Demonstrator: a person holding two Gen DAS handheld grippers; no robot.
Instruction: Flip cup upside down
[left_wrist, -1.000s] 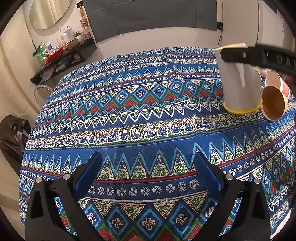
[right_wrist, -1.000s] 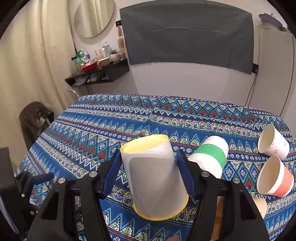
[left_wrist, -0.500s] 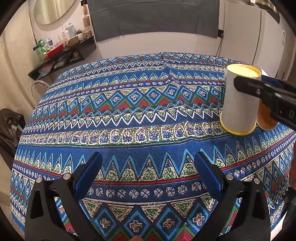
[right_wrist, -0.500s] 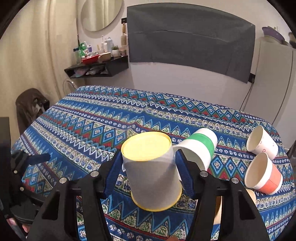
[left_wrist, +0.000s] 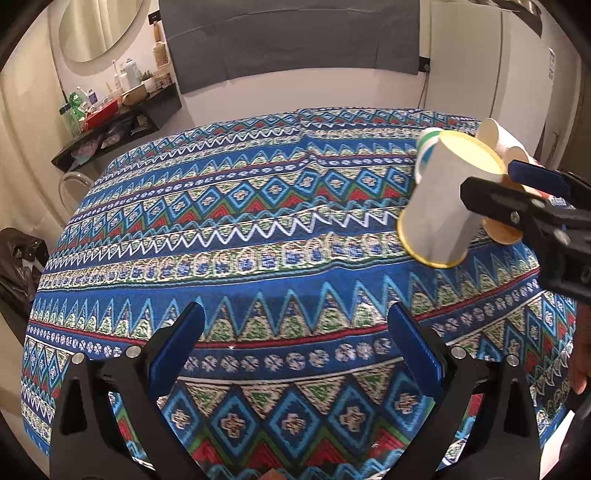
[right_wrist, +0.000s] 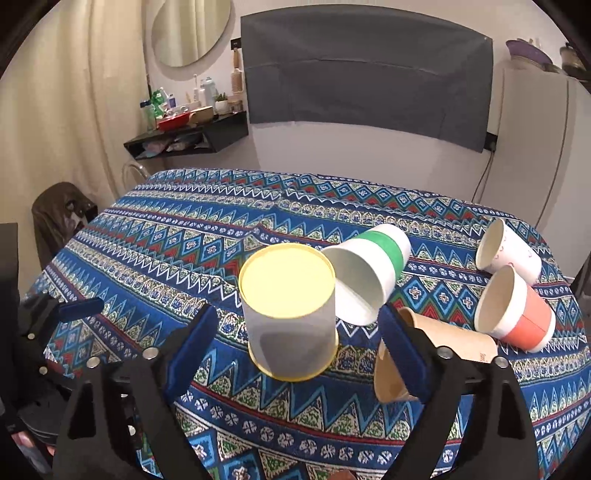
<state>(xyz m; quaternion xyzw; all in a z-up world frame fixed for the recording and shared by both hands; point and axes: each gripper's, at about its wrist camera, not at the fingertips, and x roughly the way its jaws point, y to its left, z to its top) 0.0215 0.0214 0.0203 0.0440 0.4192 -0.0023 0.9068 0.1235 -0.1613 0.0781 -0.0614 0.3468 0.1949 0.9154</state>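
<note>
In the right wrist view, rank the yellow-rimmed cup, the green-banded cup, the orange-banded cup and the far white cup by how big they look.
1. yellow-rimmed cup, though it is nearest the camera.
2. green-banded cup and orange-banded cup: too alike to rank.
3. far white cup, smallest-looking, but also farthest away.

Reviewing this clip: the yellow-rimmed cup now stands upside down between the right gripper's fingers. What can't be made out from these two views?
- Whether the yellow-rimmed cup's mouth sits flat on the patterned cloth: its own wall hides the far rim in the right wrist view.
- Brown cup: partly hidden by the right gripper's finger; mostly hidden in the left wrist view.
- Printing on the brown cup: too small.
- Shelf items: too small, blurred.
</note>
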